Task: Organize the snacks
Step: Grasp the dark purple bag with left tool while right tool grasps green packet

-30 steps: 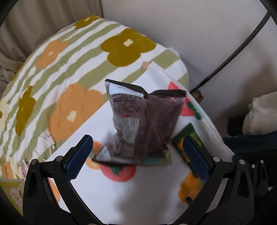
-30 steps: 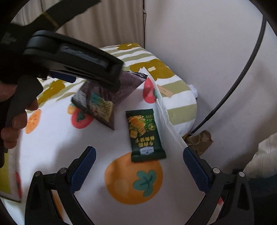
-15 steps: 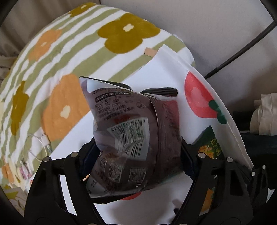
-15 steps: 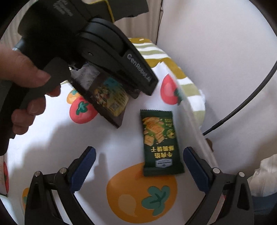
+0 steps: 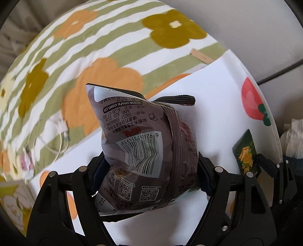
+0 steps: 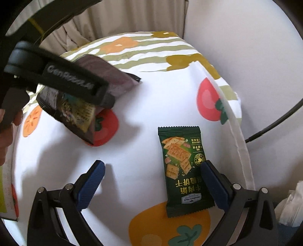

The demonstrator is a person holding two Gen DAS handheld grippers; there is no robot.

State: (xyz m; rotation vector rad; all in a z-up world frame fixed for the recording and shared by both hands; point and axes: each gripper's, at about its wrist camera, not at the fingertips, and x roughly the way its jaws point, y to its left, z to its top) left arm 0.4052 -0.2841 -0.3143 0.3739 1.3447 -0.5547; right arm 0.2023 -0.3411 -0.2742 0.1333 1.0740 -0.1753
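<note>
The right gripper (image 6: 151,181), spread and empty, hangs over the white fruit-print cloth (image 6: 147,106); the green cracker packet (image 6: 181,170) lies by its right edge. Farther in, the left gripper (image 5: 149,170) has just been closing and pinches the brown snack bag (image 5: 144,143), with bare cloth around it.

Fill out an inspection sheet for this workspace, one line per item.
Surface: white fruit-print cloth over a striped floral cushion.
Job's things: dark purple snack bag in the left tongs; green cracker packet flat on the cloth.
Clutter: wire rings on the cushion.
Grippers: left tongs just closed on the bag; right tongs open over the packet.
Cables: black cable along the wall.
Surroundings: beige curtain, white wall.
</note>
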